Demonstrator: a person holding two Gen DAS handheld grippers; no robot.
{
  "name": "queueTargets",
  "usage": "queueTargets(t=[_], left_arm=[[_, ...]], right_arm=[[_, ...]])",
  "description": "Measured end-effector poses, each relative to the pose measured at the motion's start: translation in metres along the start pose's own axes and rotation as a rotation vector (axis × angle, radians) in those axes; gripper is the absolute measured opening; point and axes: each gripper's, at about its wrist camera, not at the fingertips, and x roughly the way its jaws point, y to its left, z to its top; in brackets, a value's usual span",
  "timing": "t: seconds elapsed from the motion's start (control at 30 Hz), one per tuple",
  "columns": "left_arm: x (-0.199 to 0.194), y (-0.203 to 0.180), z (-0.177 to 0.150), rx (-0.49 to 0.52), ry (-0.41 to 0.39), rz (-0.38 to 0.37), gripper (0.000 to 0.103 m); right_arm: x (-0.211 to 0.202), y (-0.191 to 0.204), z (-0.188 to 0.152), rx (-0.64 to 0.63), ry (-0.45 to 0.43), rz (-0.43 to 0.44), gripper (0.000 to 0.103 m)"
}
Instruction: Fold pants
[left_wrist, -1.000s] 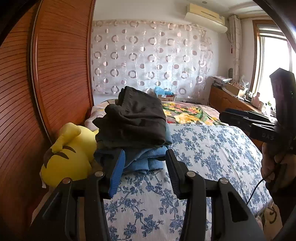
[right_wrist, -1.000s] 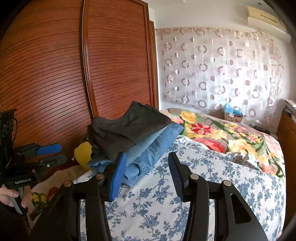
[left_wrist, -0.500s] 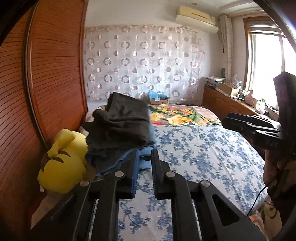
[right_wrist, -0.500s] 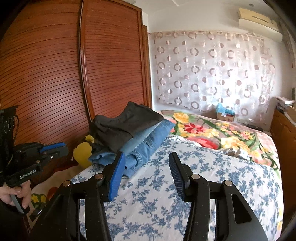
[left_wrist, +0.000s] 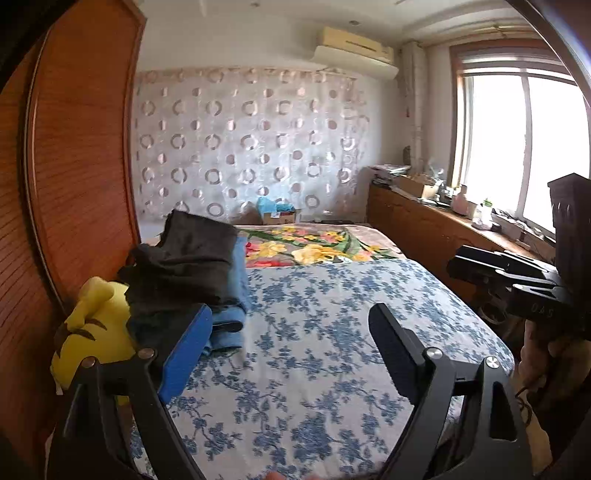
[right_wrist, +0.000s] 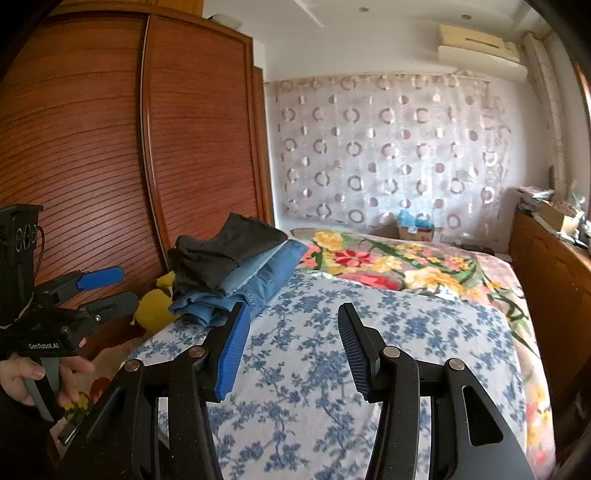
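Left wrist view: left gripper jaws just swung wide apart, nothing between them, over the blue-flowered bedspread, folded pants stacked at its left edge beside a yellow plush toy; right wrist view: right gripper half apart, empty, pants stack ahead-left.

- Folded pants sit stacked on the bed, at its left edge.
- Plush toy sits just left of the stack, against the wardrobe.
- Curtain hangs behind the bed; a cabinet runs along its right.
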Motion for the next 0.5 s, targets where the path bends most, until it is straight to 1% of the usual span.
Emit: queueTargets(t=[0.1,0.17,0.33,0.43,0.5], left_arm=[[-0.007,-0.013,0.003,0.024,-0.008,0.002,0.088],[-0.012,-0.019,0.007,0.023,-0.023,-0.017,0.088],[-0.016,-0.03,0.015,-0.002,-0.032,-0.014,0.088],[-0.015,-0.034,0.018,-0.026,-0.022,-0.029,0.088],[-0.014,-0.038,0.02,-0.026,-0.009,-0.01,0.088]], right_arm=[[-0.014,0.005,-0.005,0.012,-0.013,-0.022,0.053],[-0.022,0.007,-0.007,0.026,-0.019,-0.036,0.056],[-0.039,0.007,-0.012,0.044,-0.037,-0.076,0.065],[-0.045,0.01,-0.012,0.055,-0.047,-0.097,0.068],[-0.049,0.013,-0.015,0.06,-0.054,-0.112,0.069]])
